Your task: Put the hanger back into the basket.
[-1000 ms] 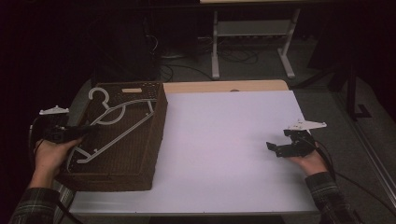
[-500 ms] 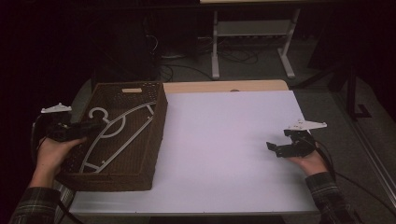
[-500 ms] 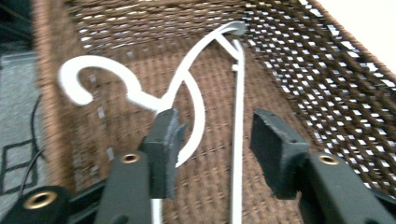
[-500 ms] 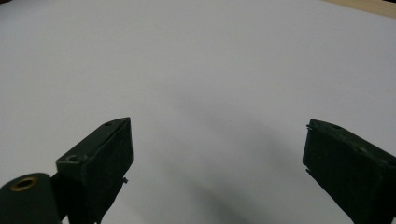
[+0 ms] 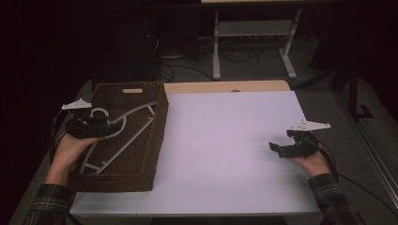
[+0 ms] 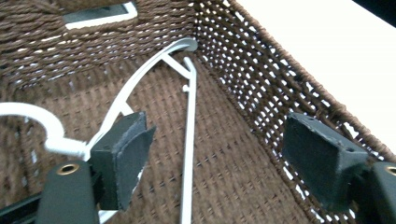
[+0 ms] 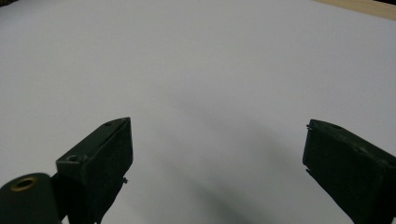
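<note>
Down goes the hanger (image 5: 117, 136): a second ago it rode tilted above the basket (image 5: 150, 154) rim, and now it lies flat on the basket floor, hook end toward the left wall. Left gripper (image 5: 96, 126) has slid leftward and now hangs over the basket's left rim, jaws spread wide, nothing between them. In the left gripper view the left gripper (image 6: 215, 154) shows one black pad sitting just beside the hanger's neck, the other pad close to the woven right wall, the hanger (image 6: 187, 140) free of both. Right gripper (image 5: 287, 146) has barely budged near the right edge of the desk (image 5: 225, 140), held above the bare top; in the right gripper view its jaws stand wide apart over plain white surface, right gripper (image 7: 217, 154) holding nothing.

Look at that basket: dark brown woven cord, rectangular, steep walls with open gaps in the weave, a cut-out handle slot in the far wall. It sits along the left edge of the desk, its near corner close to the front left corner. Hanger is thin, smooth white plastic, curved shoulders meeting a straight lower bar, rounded hook at the neck, one shoulder tip reaching the far right corner of the basket. Desk top is matte, pale, with a wooden strip along the far edge.
</note>
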`<action>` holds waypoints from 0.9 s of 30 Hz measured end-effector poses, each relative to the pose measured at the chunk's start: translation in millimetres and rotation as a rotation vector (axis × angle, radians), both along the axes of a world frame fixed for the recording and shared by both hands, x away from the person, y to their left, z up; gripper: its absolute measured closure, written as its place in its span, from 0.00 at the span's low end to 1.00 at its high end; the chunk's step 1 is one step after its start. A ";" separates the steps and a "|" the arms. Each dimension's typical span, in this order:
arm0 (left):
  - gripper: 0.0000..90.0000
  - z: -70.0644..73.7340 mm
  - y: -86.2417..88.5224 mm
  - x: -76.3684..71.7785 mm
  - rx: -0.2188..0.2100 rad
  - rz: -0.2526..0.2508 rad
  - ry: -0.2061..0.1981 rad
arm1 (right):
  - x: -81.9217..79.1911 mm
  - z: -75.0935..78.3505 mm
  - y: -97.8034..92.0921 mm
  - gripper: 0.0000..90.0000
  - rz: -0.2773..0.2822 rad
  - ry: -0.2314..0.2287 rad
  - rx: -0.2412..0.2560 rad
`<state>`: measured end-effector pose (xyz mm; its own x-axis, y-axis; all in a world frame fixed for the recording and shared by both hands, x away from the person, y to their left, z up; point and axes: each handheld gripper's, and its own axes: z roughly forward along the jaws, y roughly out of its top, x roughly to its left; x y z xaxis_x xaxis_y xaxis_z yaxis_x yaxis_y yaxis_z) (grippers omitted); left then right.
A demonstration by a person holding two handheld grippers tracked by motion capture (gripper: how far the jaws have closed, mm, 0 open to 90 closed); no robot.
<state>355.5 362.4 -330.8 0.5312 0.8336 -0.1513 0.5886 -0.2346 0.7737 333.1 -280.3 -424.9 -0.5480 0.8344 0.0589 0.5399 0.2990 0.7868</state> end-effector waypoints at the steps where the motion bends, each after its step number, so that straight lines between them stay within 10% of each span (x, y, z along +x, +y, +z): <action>1: 0.23 0.4 -2.2 -0.1 0.001 -0.006 -0.002 | 0.0 0.0 0.1 0.09 0.000 0.000 0.000; 27: 0.23 25.9 -107.2 5.8 0.024 -0.165 -0.084 | 1.2 1.1 -0.6 0.09 0.003 -0.006 0.011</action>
